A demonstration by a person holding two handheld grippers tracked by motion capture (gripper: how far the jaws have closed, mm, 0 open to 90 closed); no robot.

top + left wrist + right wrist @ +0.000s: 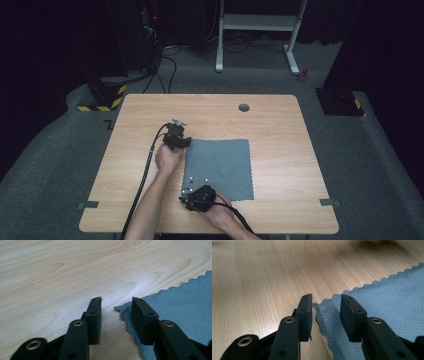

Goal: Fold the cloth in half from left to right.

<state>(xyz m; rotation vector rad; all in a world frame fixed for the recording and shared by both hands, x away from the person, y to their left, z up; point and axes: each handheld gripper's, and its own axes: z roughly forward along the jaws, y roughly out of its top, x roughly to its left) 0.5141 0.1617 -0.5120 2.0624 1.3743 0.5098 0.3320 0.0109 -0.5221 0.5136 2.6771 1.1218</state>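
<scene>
- A grey-blue cloth point(219, 169) with a scalloped edge lies flat on the counter point(280, 130); both sets of tongs are at its left-hand side in the high view.
- The left tongs point(181, 144) sit at the cloth's far left corner. In the left gripper view that corner point(120, 308) lies between the parted jaws, slightly lifted, close against the right-hand jaw. The pads are not pressing on it: these tongs are open.
- The right tongs point(192, 199) sit at the cloth's near left corner. In the right gripper view the corner tip point(318, 305) lies in the gap between the jaws, flat on the wood, with space on both sides. These tongs are open too.
- A hand point(167, 157) grips the left tongs; its cable runs back off the near edge.
</scene>
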